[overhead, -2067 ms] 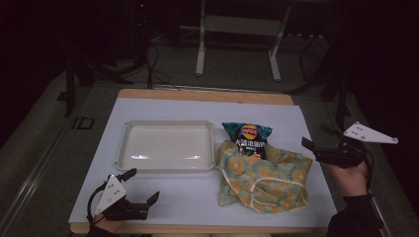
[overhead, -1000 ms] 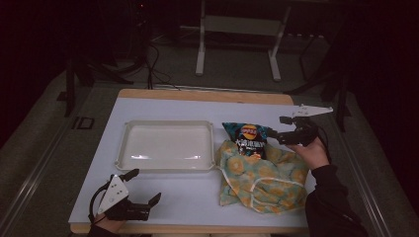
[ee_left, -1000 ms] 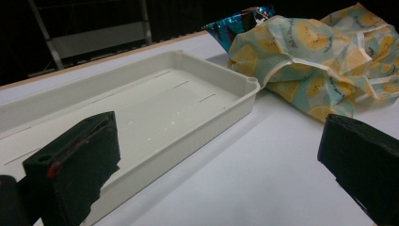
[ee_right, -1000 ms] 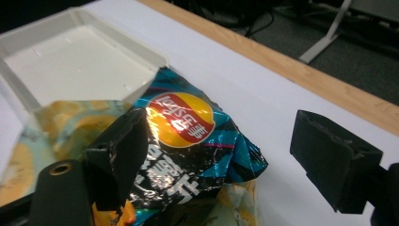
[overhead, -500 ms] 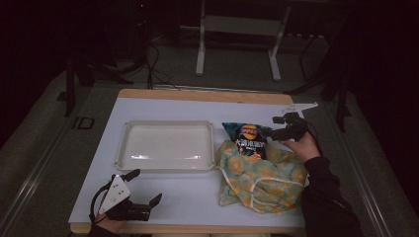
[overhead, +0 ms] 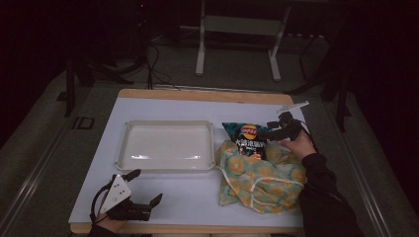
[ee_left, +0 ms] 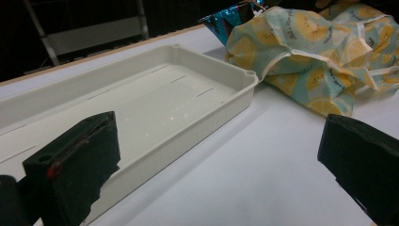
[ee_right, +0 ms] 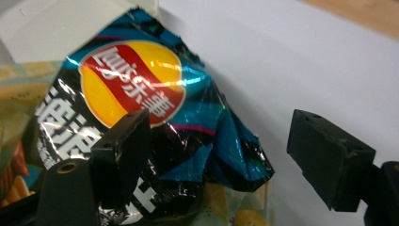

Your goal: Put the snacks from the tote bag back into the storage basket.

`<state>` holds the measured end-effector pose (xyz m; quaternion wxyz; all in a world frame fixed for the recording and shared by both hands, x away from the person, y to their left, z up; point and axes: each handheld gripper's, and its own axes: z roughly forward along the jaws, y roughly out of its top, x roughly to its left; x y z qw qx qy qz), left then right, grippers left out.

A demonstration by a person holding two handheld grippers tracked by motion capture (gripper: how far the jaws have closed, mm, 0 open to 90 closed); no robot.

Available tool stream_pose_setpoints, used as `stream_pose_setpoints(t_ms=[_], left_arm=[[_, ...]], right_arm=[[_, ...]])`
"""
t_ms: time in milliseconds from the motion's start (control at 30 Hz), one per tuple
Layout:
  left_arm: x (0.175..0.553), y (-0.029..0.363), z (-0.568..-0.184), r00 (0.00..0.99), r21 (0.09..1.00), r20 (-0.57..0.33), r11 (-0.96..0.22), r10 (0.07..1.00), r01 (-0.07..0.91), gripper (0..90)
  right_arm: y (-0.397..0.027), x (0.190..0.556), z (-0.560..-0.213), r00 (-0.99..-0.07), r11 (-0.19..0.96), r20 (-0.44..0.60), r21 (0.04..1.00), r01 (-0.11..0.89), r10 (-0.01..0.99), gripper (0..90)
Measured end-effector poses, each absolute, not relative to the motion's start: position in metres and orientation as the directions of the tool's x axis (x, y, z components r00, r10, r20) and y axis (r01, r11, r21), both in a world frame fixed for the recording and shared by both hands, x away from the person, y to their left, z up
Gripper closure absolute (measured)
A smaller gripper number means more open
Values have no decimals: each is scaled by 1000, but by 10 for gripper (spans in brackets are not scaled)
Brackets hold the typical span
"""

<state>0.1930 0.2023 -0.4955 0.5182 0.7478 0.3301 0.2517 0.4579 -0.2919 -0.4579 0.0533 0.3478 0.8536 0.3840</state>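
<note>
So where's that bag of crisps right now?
In the high view the crisp bag lies right of centre on the table, half tucked into the lemon-print cloth bag, just right of the white tray, with the right gripper open at its corner.

Both grippers are chunky black things: left gripper (overhead: 132, 199) has a pale three-cornered plate on top and a looping black cable; right gripper (overhead: 274, 132) too; dark sleeve (overhead: 323, 197).

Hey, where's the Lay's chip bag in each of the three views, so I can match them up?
High view: the Lay's chip bag lies right of centre, poking out of the lemon-print cloth bag, beside the white tray.
Left gripper view: just its corner at the top edge, beyond the tray's far end.
Right gripper view: large at centre-left, behind the left jaw.
Shared landmark: the lemon-print cloth bag.
</note>
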Motion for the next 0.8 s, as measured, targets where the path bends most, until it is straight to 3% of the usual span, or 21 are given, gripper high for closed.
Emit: stream_pose_setpoints(t_ms=[133,333,467,600,800], left_arm=[[193,202,-496,658,941,30,-244,753,236,1],[194,201,-496,659,943,24,-237,752,236,1],[194,202,-495,660,943,21,-234,751,236,1],[193,202,-495,660,944,19,-231,751,235,1],[193,202,-495,661,944,22,-233,750,233,1]], right_arm=[[-291,461,-463,-761,483,199,669,566,617,241],[-288,467,-465,-771,515,221,631,580,597,417],[-287,469,-467,-768,529,226,608,592,599,590],[-283,468,-466,-776,557,213,587,588,594,865],[-276,460,-457,-788,580,151,597,554,597,891]])
